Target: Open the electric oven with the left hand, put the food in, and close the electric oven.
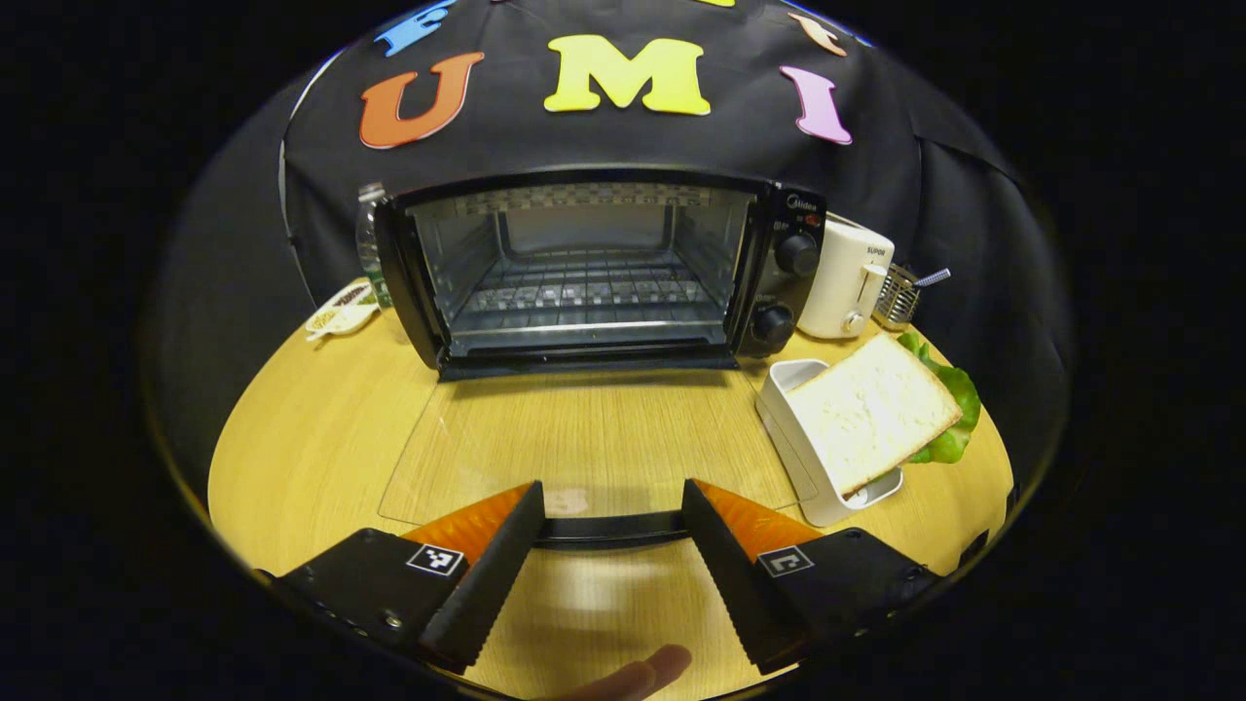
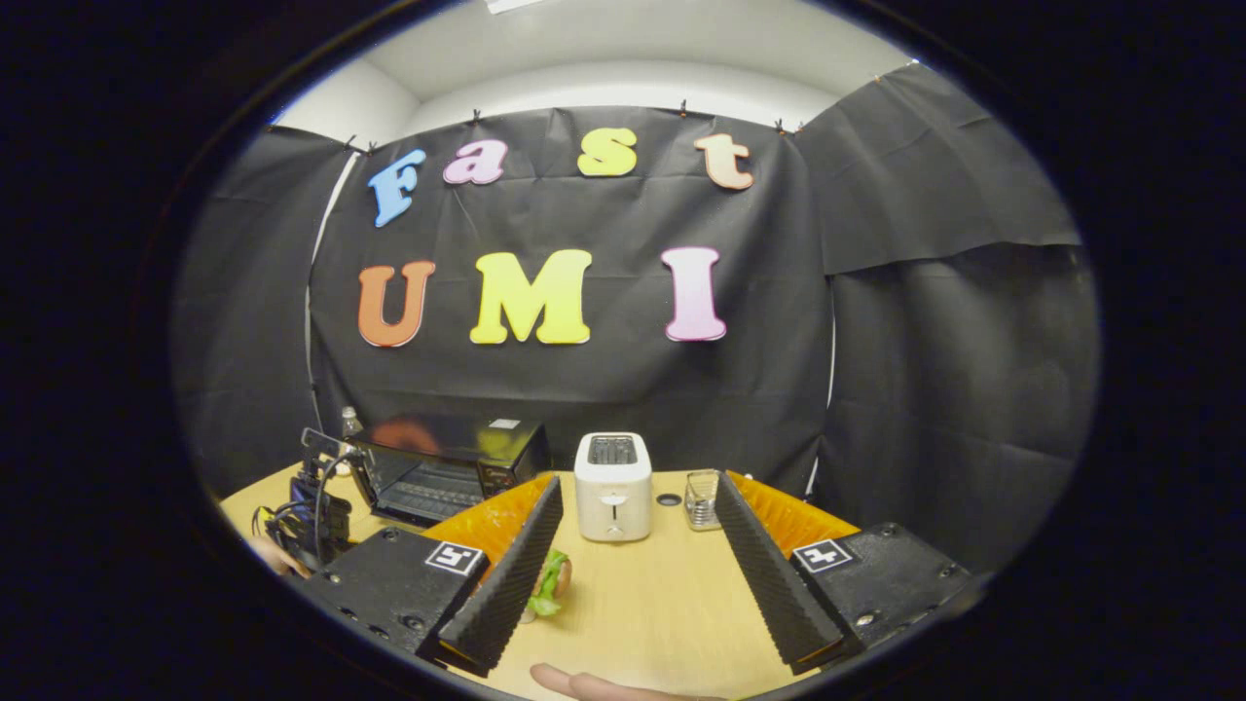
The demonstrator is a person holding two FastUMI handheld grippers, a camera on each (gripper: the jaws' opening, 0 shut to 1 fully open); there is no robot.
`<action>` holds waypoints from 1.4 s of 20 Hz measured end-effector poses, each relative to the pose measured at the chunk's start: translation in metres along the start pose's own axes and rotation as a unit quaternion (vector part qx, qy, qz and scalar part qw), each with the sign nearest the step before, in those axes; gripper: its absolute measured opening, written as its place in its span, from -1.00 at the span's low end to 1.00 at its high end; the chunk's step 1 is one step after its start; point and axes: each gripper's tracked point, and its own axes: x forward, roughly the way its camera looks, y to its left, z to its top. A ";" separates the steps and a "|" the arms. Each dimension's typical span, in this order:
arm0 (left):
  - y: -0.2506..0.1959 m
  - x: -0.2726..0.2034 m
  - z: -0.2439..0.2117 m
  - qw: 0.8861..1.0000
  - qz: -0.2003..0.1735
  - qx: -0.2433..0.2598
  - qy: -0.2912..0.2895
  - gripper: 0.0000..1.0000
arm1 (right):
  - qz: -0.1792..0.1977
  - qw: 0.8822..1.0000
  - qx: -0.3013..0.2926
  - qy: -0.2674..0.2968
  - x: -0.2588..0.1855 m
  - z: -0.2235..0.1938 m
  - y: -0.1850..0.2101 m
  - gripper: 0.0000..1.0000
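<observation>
Now, left claw (image 1: 611,531) released, level at oven door's handle (image 1: 610,530), right claw (image 2: 638,574) released, raised.

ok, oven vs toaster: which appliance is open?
The black oven: its glass door lies flat on the table, rack exposed. The white toaster right of it has no door, only top slots.

Ahead of the left gripper's fingers, the electric oven (image 1: 604,268) is showing a glossy black shell, a shiny metal cavity and a bright wire rack (image 1: 584,292). Its clear glass door (image 1: 584,448) is lying flat, letting the matt wood-grain table (image 1: 311,438) show through. To the right of the fingers, a porous, matt bread slice (image 1: 871,409) is sitting in a smooth white plastic holder (image 1: 798,438). Beyond the right gripper's fingers, the toaster (image 2: 612,484) is looking smooth and white.
</observation>
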 end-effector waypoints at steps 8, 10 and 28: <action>-0.006 -0.089 0.070 0.985 -0.001 0.022 -0.170 0.87 | 0.044 0.995 0.000 0.085 0.038 -0.033 0.021 0.82; -0.004 -0.118 0.087 0.977 0.003 0.015 -0.213 0.87 | 0.059 0.991 -0.007 0.117 0.050 -0.047 0.026 0.80; 0.017 -0.235 0.123 0.933 0.074 0.023 -0.352 0.87 | 0.261 0.833 0.148 0.465 0.127 -0.176 0.098 0.70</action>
